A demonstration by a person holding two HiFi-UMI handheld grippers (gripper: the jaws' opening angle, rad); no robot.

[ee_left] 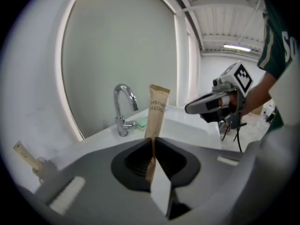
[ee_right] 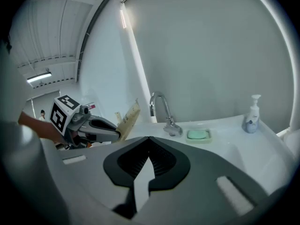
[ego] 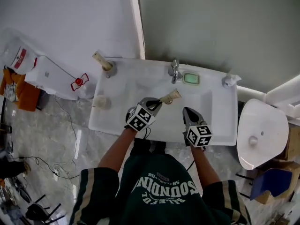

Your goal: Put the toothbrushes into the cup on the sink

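Observation:
My left gripper (ego: 157,101) hangs over the white sink (ego: 220,121), shut on a tan cardboard toothbrush box (ego: 170,96). In the left gripper view the box (ee_left: 157,110) stands upright out of the pinched jaws. A second tan toothbrush box (ego: 100,59) leans in a grey cup (ego: 109,71) at the sink's back left corner. The same cup (ee_left: 44,168) shows low on the left in the left gripper view. My right gripper (ego: 187,111) hovers over the sink's front right, shut with nothing in it. Its jaws (ee_right: 148,139) meet in a closed line.
A chrome tap (ego: 174,71) stands at the back of the basin, with green soap in a dish (ego: 191,78) and a soap dispenser (ego: 229,80) to its right. A small round object (ego: 101,102) rests on the sink's left ledge. A toilet (ego: 260,131) stands to the right.

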